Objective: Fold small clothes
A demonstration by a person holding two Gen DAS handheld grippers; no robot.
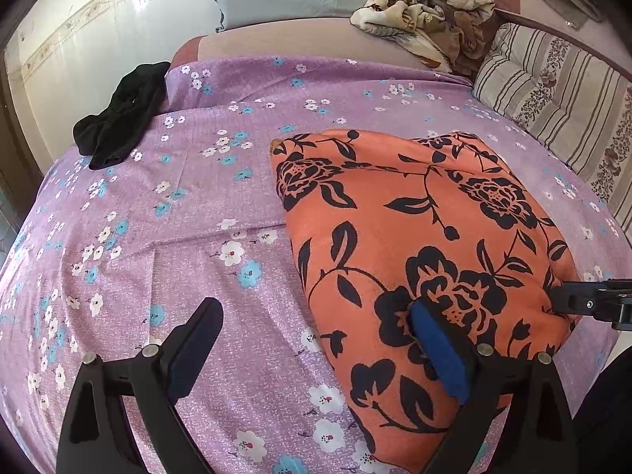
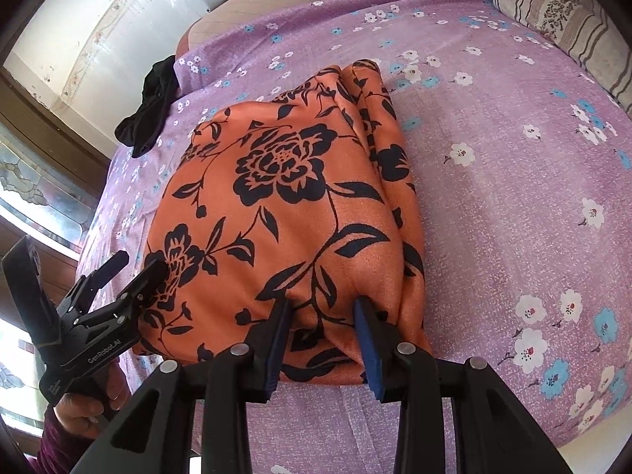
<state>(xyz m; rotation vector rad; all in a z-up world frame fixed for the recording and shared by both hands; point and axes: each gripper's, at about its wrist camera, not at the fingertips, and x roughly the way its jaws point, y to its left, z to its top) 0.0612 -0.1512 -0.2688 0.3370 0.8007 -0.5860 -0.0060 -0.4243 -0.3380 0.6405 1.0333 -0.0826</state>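
A folded orange cloth with black flowers [image 1: 426, 237] [image 2: 284, 205] lies on the purple flowered bedsheet [image 1: 177, 217] [image 2: 513, 158]. My left gripper [image 1: 316, 310] stands wide open at the cloth's near left side. Its blue-padded finger [image 1: 430, 339] rests on top of the cloth and the other finger [image 1: 197, 335] hangs over bare sheet. From the right wrist view the left gripper [image 2: 138, 266] shows at the cloth's left edge, held by a hand [image 2: 79, 407]. My right gripper [image 2: 322, 312] pinches a bunched fold of the cloth's near edge between its pads; it also shows at the cloth's right corner [image 1: 559, 296].
A crumpled black garment [image 1: 118, 118] [image 2: 150, 110] lies at the bed's far left edge. A heap of floral blanket [image 1: 426, 12] sits at the back. A striped cushion [image 1: 553, 91] [image 2: 561, 12] lines the right side. A wall and window frame [image 2: 39, 158] stand left.
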